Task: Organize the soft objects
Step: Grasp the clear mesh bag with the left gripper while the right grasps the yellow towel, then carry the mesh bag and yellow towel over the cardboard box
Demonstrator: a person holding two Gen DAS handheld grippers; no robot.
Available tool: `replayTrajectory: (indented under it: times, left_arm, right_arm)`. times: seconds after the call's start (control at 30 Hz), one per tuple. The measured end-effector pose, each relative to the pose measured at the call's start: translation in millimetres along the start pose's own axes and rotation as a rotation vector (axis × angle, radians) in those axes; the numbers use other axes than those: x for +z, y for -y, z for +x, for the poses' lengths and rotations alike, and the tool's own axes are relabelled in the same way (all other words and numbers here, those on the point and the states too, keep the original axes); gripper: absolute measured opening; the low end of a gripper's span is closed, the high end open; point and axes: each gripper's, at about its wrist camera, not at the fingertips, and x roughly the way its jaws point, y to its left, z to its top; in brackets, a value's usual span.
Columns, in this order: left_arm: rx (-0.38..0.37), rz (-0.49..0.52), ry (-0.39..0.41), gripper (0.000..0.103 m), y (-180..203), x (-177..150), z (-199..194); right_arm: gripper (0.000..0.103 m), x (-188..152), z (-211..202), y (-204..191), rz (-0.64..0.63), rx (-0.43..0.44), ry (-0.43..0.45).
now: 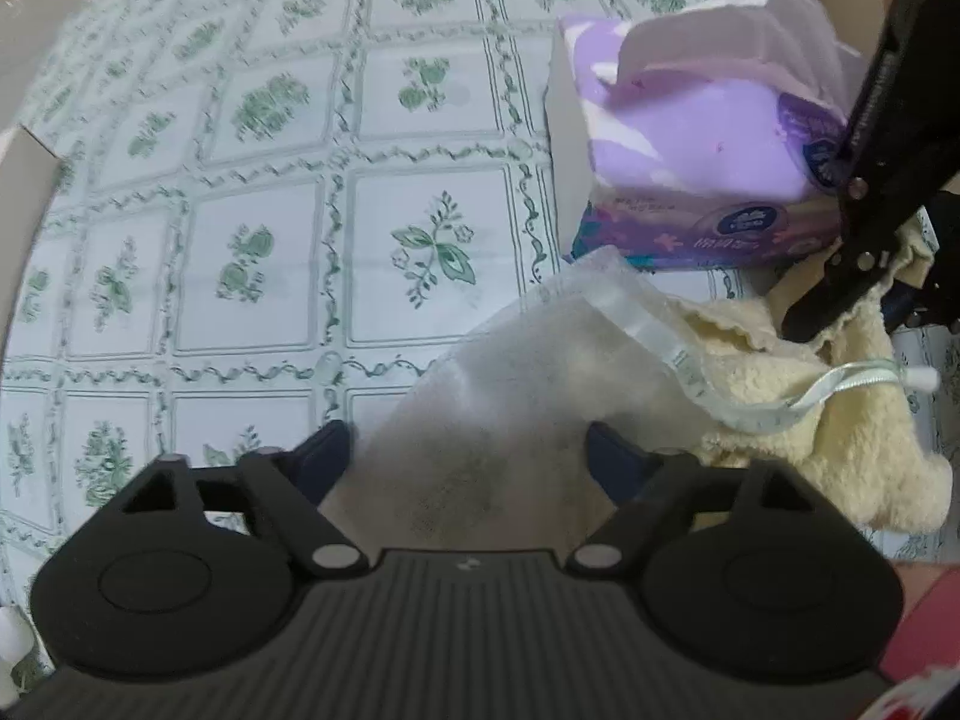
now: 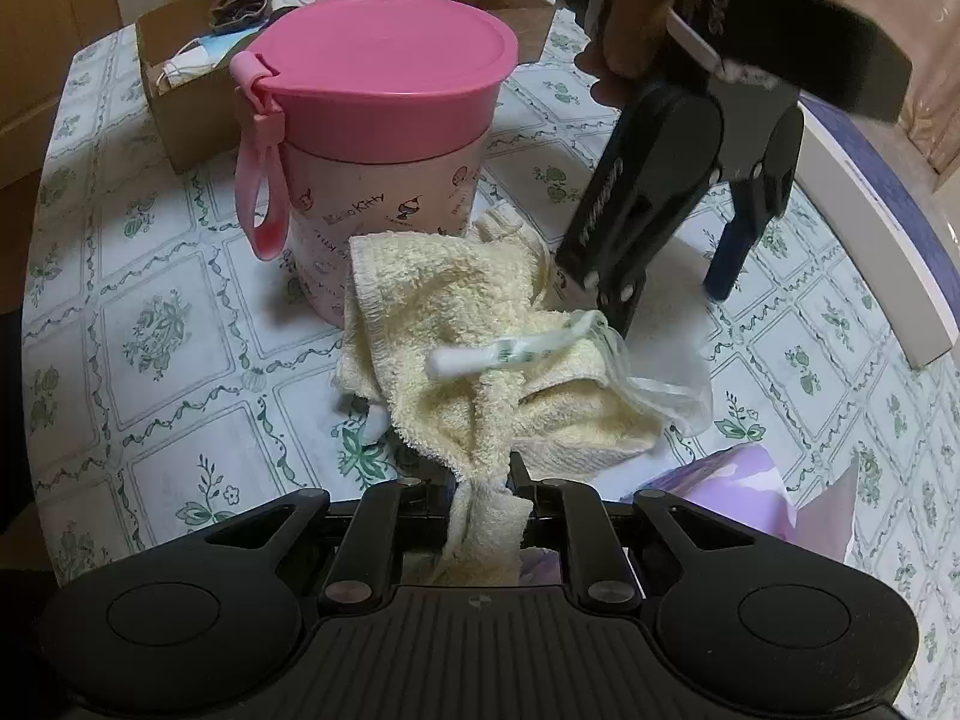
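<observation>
Left wrist view: the left gripper (image 1: 468, 450) has its jaws spread wide around a translucent mesh pouch (image 1: 510, 372), not squeezing it. The cream towel (image 1: 840, 420) lies at three o'clock, with the purple tissue pack (image 1: 702, 144) at one o'clock. To do this well, I'd close on the pouch only after its drawstring clears the towel.

Right wrist view: the right gripper (image 2: 489, 480) is clenched on a towel corner; lift gently so the pouch doesn't drag. A pink cup (image 2: 384, 138) stands at eleven o'clock and a cardboard box (image 2: 180, 114) at ten, on a green floral tablecloth (image 2: 162, 324).
</observation>
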Motion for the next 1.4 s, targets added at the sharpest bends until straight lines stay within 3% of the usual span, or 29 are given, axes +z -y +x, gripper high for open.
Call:
replayTrajectory:
  times: [0.13, 0.2, 0.27, 0.33, 0.43, 0.67, 0.93, 1.4]
  left_arm:
    - [-0.020, 0.004, -0.055, 0.068, -1.5, 7.6, 14.3]
    - [-0.016, 0.009, -0.064, 0.054, -0.6, 8.2, 16.1]
    - [-0.012, 0.002, -0.067, 0.027, -0.2, 8.2, 15.5]
    - [-0.004, -0.005, -0.069, 0.010, 0.8, 7.6, 12.5]
    - [0.042, -0.007, -0.086, 0.003, 2.5, 11.4, 10.7]
    - [0.124, -0.066, -0.044, 0.000, 5.4, -2.7, -11.9]
    - [0.311, -0.272, 0.024, 0.000, -12.5, -27.5, -64.7]
    - [0.448, -0.568, 0.000, 0.000, 28.0, -87.4, -144.9]
  right_arm:
    - [0.015, -0.6, 0.7, 1.5, 0.007, 0.004, 0.008]
    - [0.015, -1.0, 0.7, 1.9, 0.012, 0.004, 0.011]
    - [0.015, -1.2, 0.1, 2.4, 0.015, 0.002, 0.014]
    - [0.015, -1.5, -1.6, 2.7, 0.023, -0.004, 0.017]
    - [0.015, -1.5, -4.2, 1.9, 0.036, -0.016, 0.018]
    - [0.015, 3.1, -14.2, -1.6, 0.065, -0.062, 0.025]
    - [0.015, 7.8, -35.5, -9.3, 0.099, -0.133, 0.034]
    - [0.015, -2.0, -97.5, -59.1, 0.132, -0.197, 0.052]
